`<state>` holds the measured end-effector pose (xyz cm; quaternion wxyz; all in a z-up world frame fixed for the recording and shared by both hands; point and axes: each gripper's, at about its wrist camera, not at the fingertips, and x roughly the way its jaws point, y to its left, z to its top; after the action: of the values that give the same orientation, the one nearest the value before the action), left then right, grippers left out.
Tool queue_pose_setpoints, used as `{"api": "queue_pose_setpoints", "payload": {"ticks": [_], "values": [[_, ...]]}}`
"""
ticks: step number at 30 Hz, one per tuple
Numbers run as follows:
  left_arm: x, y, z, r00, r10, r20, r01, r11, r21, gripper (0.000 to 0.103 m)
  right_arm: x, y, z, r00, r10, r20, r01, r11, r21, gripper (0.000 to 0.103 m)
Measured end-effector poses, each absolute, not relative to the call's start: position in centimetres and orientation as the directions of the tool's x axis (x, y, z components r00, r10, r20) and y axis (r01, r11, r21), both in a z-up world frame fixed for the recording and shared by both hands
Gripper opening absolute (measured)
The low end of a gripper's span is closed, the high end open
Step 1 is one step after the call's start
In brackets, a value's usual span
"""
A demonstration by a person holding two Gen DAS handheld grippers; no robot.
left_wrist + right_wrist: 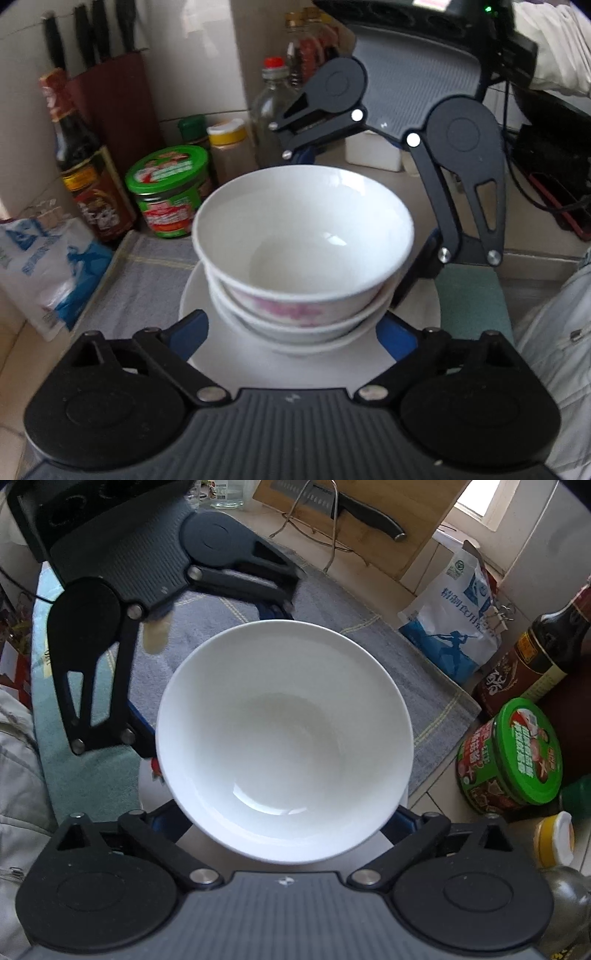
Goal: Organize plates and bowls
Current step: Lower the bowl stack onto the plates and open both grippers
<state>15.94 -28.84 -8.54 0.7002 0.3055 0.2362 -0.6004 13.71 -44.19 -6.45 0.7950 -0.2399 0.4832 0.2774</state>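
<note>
White top bowl (303,236) sits nested in a stack of bowls (295,317) on a white plate (236,354); the top bowl's outside shows a pink flower print. We see the stack right between our left gripper (295,332) fingers, blue pads (188,332) flanking the lower bowls on both sides, spread wide, a gap showing on the left side, contact on the right unclear. Our right gripper (354,162) comes in from the far side of the stack, also spread wide; its blue tips sit behind the bowl rim, partly hidden, nothing visibly pinched.

From the right wrist view the top bowl (284,734) fills the middle, between that gripper's (284,812) fingers, with the left gripper (207,672) opposite, straddling the bowl's far side. Both sets of jaws stand apart around the stack.

Under the plate lies a grey cloth (147,273). Beyond the left gripper's left finger: a green-lidded jar (170,188), a dark sauce bottle (85,173), a blue-white bag (44,266). Further back stand a yellow-capped shaker (229,147) and a knife block (114,96).
</note>
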Motion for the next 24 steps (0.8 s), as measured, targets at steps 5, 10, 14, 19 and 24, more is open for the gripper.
{"api": "queue_pose_setpoints", "payload": {"ticks": [5, 10, 14, 19, 24], "values": [[15.0, -25.9, -7.8, 0.220, -0.710, -0.669, 0.975, 0.148, 0.163, 0.099, 12.5, -43.9, -6.3, 0.407, 0.149, -0.901, -0.619, 0.771, -0.152, 0.103], [13.4, -22.0, -7.0, 0.300, -0.760, -0.577, 0.953, 0.212, 0.215, 0.100, 11.1, -42.5, -5.8, 0.462, -0.022, -0.887, -0.439, 0.863, -0.250, 0.103], [12.6, -18.6, -6.3, 0.349, -0.789, -0.505, 0.937, 0.308, 0.167, 0.100, 9.7, -40.3, -4.9, 0.493, -0.116, -0.862, -0.248, 0.931, -0.267, 0.103], [11.6, -16.0, -4.9, 0.483, -0.731, -0.482, 0.861, 0.497, 0.110, 0.102, 8.0, -36.6, -4.0, 0.525, -0.228, -0.820, 0.041, 0.969, -0.243, 0.103], [10.5, -14.5, -3.9, 0.578, -0.641, -0.505, 0.781, 0.613, 0.117, 0.102, 4.7, -33.8, -3.2, 0.513, -0.369, -0.775, 0.410, 0.899, -0.157, 0.103]]}}
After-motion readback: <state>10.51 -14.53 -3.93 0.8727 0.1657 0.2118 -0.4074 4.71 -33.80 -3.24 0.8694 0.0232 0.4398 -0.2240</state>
